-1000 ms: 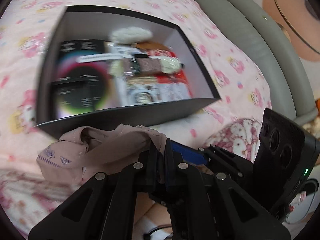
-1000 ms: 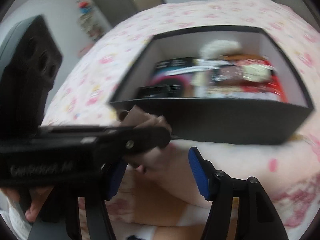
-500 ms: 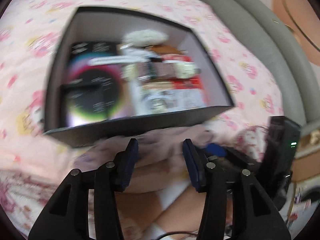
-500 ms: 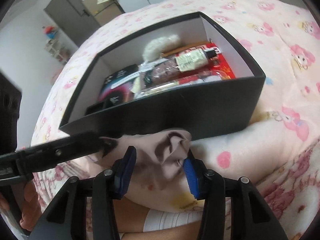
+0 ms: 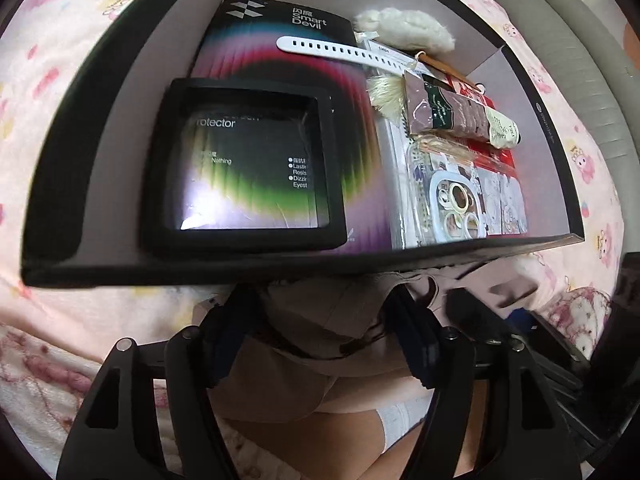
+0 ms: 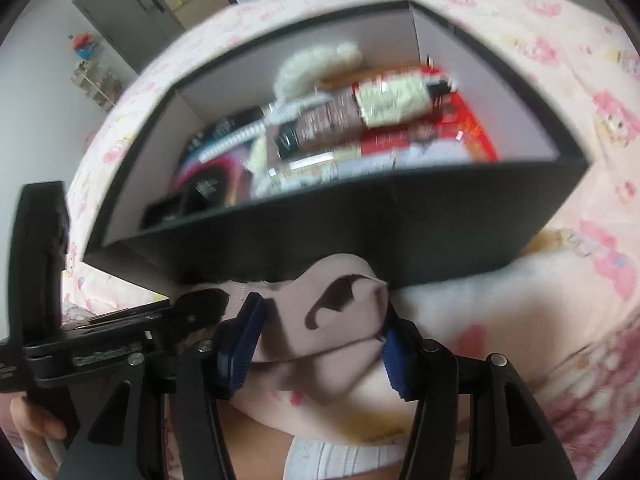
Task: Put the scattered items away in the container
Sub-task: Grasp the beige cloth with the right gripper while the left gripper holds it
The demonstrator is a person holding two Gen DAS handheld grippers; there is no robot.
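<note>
Soft beige cloth sags between the left gripper jaws, which have just been opening wide and don't pinch it; it's light and floppy, best grabbed at a bunched fold. Beyond the jaws, the black box wall blocks the way.

Right gripper jaws, just widening, flank the cloth; pad contact is unclear. Box rim looms ahead.

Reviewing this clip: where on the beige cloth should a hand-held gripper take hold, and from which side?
Probably the raised fold of the beige cloth, taken from above on the near side: it bunches up there, while its far edge lies against the black box wall, leaving little room.
</note>
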